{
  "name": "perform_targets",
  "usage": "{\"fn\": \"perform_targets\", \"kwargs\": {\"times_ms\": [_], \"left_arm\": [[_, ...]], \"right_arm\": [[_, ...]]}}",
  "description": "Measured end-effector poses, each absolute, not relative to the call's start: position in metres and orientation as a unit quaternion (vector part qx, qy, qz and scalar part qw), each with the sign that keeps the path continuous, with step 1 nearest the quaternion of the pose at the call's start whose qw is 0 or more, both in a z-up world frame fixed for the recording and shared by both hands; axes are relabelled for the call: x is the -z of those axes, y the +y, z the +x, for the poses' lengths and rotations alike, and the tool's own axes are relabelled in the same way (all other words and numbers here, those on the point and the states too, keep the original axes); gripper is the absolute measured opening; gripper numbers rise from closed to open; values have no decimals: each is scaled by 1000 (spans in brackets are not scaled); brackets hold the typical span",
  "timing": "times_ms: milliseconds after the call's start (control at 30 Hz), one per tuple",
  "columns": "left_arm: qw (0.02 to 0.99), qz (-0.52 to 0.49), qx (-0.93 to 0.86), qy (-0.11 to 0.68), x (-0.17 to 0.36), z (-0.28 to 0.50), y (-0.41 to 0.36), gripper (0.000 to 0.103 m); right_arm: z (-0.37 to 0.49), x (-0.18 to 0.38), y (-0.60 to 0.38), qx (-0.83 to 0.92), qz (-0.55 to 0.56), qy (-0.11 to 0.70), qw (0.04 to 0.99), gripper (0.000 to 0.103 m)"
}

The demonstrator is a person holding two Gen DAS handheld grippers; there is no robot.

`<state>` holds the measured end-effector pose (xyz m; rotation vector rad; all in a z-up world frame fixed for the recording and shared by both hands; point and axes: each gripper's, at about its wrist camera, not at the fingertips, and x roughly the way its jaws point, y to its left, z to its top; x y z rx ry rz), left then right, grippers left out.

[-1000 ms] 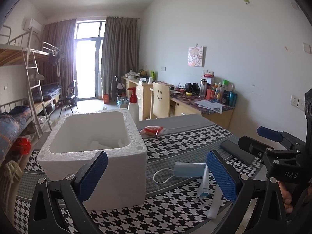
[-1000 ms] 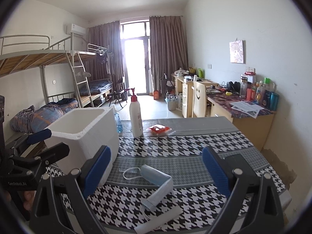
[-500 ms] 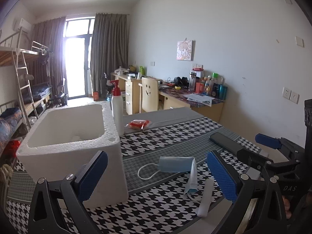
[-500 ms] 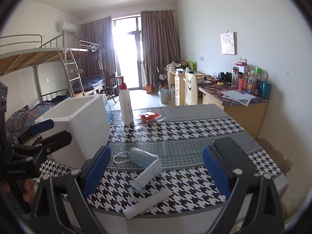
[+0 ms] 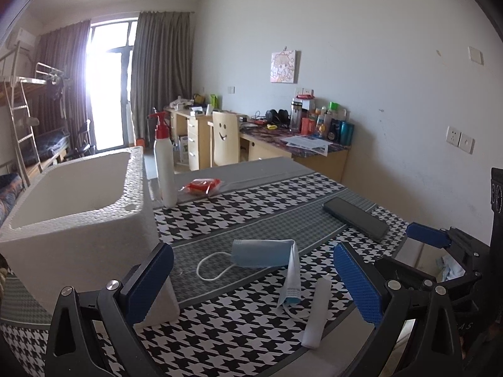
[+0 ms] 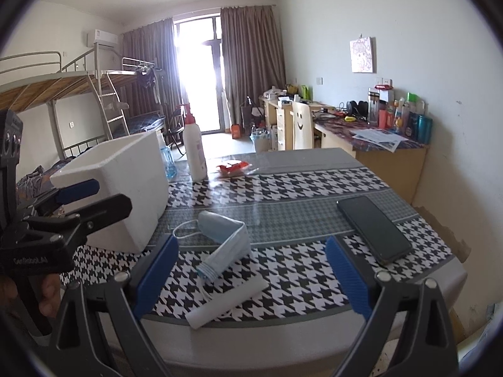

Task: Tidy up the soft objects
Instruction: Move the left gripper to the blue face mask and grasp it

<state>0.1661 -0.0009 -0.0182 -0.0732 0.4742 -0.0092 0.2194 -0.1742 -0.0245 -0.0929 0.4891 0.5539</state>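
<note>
Left wrist view is showing the left gripper (image 5: 251, 279) with its two blue pads spread wide, holding nothing, hanging above the near part of the black-and-white checked table (image 5: 251, 201). Between the pads a light blue cloth face mask (image 5: 262, 253) is lying flat on the table, its white loop pointing toward the big white foam box (image 5: 78, 220). A second folded blue mask (image 5: 292, 279) is leaning down from it, and a small white paper roll (image 5: 316, 312) is sitting just beside that, close to the near table edge. The foam box is standing on the left side with its top open. A tall white bottle with a red pump (image 5: 165, 166) is standing just behind the box corner, and a small red packet (image 5: 202, 186) is lying near it. A flat black phone (image 5: 355, 218) is resting near the right edge, well apart from the masks.

Right wrist view is showing the right gripper (image 6: 251, 279) spread wide too and empty, hanging above the near table edge in front of the roll. The middle of the table is staying open between the masks and the phone.
</note>
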Motion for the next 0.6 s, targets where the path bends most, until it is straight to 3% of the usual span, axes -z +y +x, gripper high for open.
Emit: {"fn": "perform_targets", "kwargs": {"times_ms": [600], "left_arm": [[955, -32, 25, 292, 47, 207, -26, 102]], "right_arm": [[228, 56, -187, -263, -43, 278, 923, 97]]}}
